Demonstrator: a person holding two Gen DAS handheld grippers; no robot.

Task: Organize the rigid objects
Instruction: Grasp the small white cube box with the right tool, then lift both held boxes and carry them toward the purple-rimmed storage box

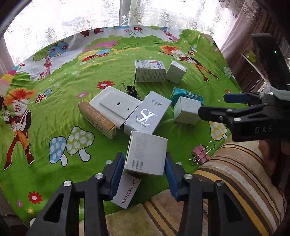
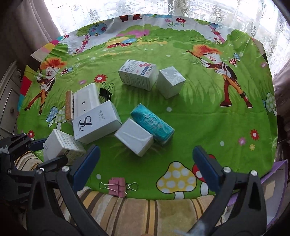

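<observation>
Only leftward, "JIYIN MUSIC" card (image 1: 126,192) under left gripper (image 1: 145,174)'s clamped white box (image 1: 146,154); right gripper (image 2: 145,170) wide.

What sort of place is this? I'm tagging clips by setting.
Probably a room in a home: lace curtains over a bright window, a cartoon-print cloth covering the table, and a striped cushion at its near edge.

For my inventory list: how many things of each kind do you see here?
Boxes: 7, one in the left gripper
Teal pack: 1
White tray: 1
Clips: 2
Total: 11
</observation>
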